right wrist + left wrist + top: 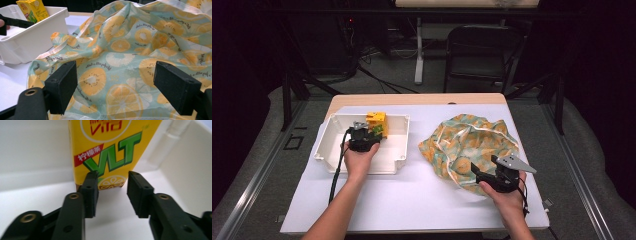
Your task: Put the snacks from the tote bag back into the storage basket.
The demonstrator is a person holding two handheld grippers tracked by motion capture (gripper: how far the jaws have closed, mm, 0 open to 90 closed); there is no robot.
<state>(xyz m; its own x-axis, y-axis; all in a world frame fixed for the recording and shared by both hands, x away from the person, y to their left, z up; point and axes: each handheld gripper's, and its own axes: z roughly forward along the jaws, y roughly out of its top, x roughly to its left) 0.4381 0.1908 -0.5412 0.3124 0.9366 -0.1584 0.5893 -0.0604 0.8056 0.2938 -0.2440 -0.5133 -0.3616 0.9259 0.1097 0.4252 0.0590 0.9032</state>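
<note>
Now the left gripper [111,185], jaws parted and empty, faces the upright drink carton [110,150] at twelve o'clock, while the right gripper [115,90] gapes over the bag [140,50].

Item 1: yellow cardboard drink carton [110,150], rectangular, printed with large green letters, a red label strip bearing white characters, and a lemon-slice emblem low on the front face. Upright, standing on the floor of a white plastic rectangular bin [328,145], close to the bin's far wall and right of its middle (seen from the high view). The bin sits on the left half of the white table surface [412,200].

Item 2: pale green fabric bag [467,145] with orange and yellow citrus-slice print and cream trim along its edge. Crumpled, loosely spread, mouth partly open. Lies on the right half of the surface, just beside the bin.
</note>
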